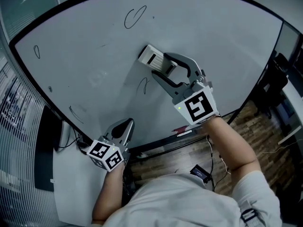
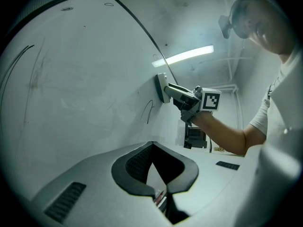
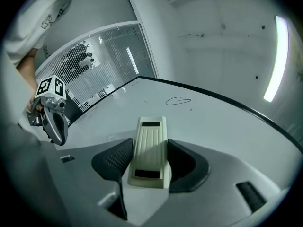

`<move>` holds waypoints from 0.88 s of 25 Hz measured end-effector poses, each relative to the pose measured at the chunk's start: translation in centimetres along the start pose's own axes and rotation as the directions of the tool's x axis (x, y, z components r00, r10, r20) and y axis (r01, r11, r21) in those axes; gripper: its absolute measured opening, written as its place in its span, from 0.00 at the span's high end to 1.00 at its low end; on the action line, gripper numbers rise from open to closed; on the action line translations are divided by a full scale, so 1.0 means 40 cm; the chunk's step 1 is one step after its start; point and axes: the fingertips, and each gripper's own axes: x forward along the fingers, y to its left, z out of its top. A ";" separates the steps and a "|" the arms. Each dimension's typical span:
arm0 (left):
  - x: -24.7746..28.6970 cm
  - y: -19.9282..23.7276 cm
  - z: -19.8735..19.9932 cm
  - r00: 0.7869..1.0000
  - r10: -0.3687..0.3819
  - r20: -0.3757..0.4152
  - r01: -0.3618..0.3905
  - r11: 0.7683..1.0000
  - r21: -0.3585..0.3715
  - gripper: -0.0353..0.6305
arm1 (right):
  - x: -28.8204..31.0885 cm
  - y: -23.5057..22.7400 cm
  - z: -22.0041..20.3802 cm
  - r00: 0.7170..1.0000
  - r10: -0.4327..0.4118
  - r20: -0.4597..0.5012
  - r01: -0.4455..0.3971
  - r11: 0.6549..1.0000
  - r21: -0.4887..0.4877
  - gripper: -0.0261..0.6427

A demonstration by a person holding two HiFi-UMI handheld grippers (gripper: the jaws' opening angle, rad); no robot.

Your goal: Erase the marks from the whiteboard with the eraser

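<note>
The whiteboard (image 1: 94, 56) fills the head view and bears several thin marks: a loop (image 1: 135, 17) near the top, a small oval (image 1: 37, 51) at the left, a curved stroke (image 1: 143, 85) in the middle and strokes (image 1: 75, 113) at the lower left. My right gripper (image 1: 160, 66) is shut on the cream eraser (image 1: 151, 56), which lies flat against the board just above the curved stroke. The eraser (image 3: 150, 150) sits between that gripper's pads, with the loop (image 3: 178, 100) beyond it. My left gripper (image 1: 124, 126) is shut and empty, low by the board's bottom edge.
A tray along the board's lower edge holds a red item (image 1: 182, 130). Below it are wooden floor and a small dark device (image 1: 201, 173). Slatted blinds (image 1: 14, 112) stand left of the board. The left gripper view shows the eraser (image 2: 162, 86) on the board above the curved stroke (image 2: 149, 110).
</note>
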 end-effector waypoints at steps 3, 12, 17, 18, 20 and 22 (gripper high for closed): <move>-0.005 0.008 -0.001 1.000 0.005 -0.002 -0.005 1.000 -0.002 0.94 | 0.004 0.044 -0.016 1.000 0.025 -0.016 -0.024 1.000 0.013 0.61; -0.014 0.016 -0.010 0.999 0.030 -0.030 -0.030 1.000 -0.005 0.94 | 0.036 0.317 -0.094 0.981 0.196 -0.008 -0.195 0.979 0.050 0.61; -0.021 0.024 -0.041 0.998 0.039 -0.053 -0.040 0.999 -0.016 0.94 | 0.035 0.440 -0.149 0.955 0.292 -0.043 -0.289 0.955 0.065 0.61; -0.022 0.026 -0.046 0.997 0.042 -0.058 -0.043 0.999 -0.019 0.94 | 0.034 0.455 -0.157 0.951 0.306 -0.048 -0.302 0.951 0.066 0.61; -0.024 0.026 -0.054 0.997 0.046 -0.065 -0.048 0.999 -0.023 0.94 | 0.031 0.468 -0.164 0.947 0.318 -0.048 -0.314 0.947 0.066 0.61; -0.024 0.026 -0.057 0.997 0.047 -0.069 -0.049 0.999 -0.024 0.94 | 0.029 0.450 -0.155 0.950 0.310 -0.031 -0.307 0.949 0.071 0.61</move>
